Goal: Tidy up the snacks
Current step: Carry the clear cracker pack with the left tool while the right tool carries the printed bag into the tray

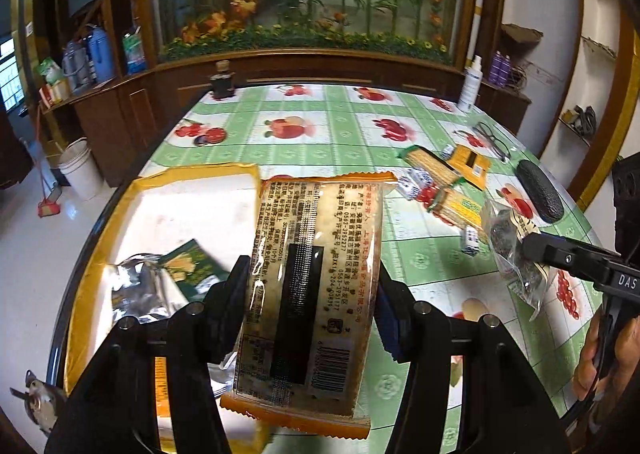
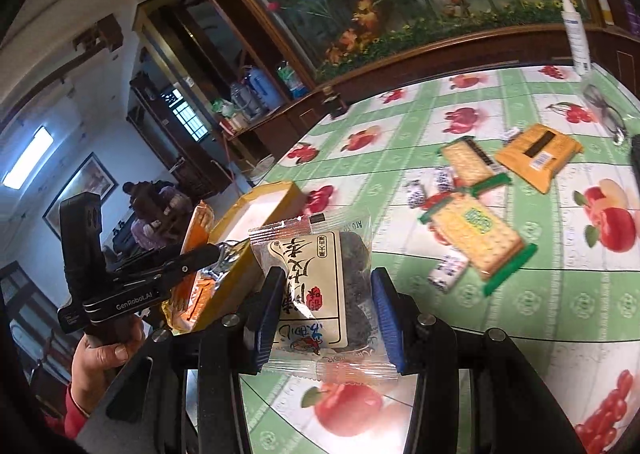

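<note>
The left gripper (image 1: 310, 294) is clamped across an orange-edged cake packet (image 1: 308, 286), held above the yellow box (image 1: 120, 206) at the table's near left. The right gripper (image 2: 324, 314) pinches a clear-wrapped dark snack (image 2: 320, 286) nearby. Both look light, crinkly and slippery; mid-body grips suit them.

Right gripper (image 2: 326, 318) clamps a clear-wrapped dark snack packet (image 2: 324, 294) between blue-padded fingers (image 2: 386, 322), above the fruit-print tabletop (image 2: 400, 126). Left gripper (image 2: 216, 252) sits at the yellow box (image 2: 256, 222), its grip unclear. Cracker packs (image 2: 478, 234) lie loose further right.
</note>
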